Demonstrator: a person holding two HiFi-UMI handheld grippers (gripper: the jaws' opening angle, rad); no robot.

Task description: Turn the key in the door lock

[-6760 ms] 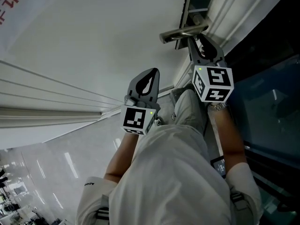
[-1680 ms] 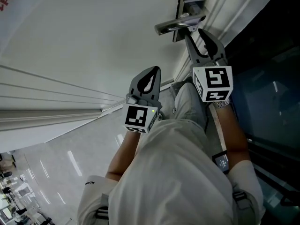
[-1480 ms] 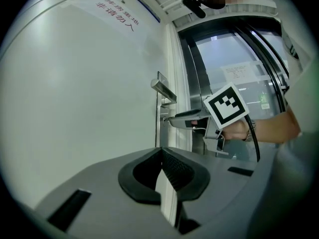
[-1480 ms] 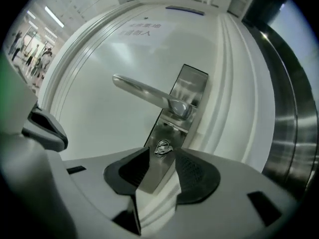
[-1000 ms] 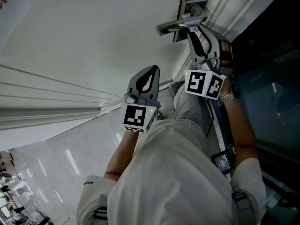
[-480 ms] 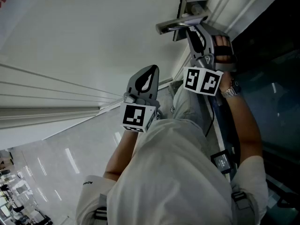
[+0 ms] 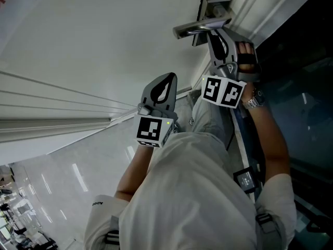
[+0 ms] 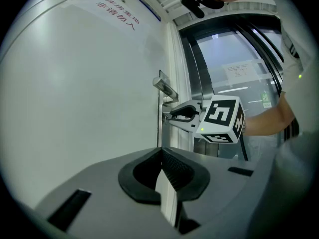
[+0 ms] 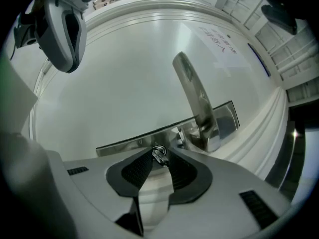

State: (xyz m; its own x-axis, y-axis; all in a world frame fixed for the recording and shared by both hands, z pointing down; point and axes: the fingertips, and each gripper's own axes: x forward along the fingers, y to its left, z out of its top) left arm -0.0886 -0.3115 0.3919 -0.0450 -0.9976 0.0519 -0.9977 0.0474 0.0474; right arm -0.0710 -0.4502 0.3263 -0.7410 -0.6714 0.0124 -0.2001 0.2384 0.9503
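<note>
A small metal key (image 9: 159, 154) with a ring sits in the lock of the steel plate (image 9: 127, 143), just under the lever door handle (image 9: 192, 91). My right gripper (image 9: 159, 151) is level at the lock. Its jaws have just been closing, and its tips pinch the key head. From the head view the right gripper (image 7: 211, 34) reaches right under the handle (image 7: 200, 27). My left gripper (image 7: 168, 78) hangs lower left, away from the lock. In the left gripper view it (image 8: 162, 151) is shut with nothing in it and faces the right gripper (image 8: 169, 115).
The white door (image 7: 104, 35) fills the left and has ribbed mouldings (image 7: 52, 119) lower down. Dark glass (image 7: 302, 87) and the door frame (image 7: 250, 9) lie to the right. The person's trouser leg (image 7: 187, 191) and glossy floor (image 7: 62, 181) fill the bottom.
Since the earliest frames my right gripper has rolled at the lock, so its marker cube now shows two faces. Over the last half second it barely shifts. The left gripper stays put.
</note>
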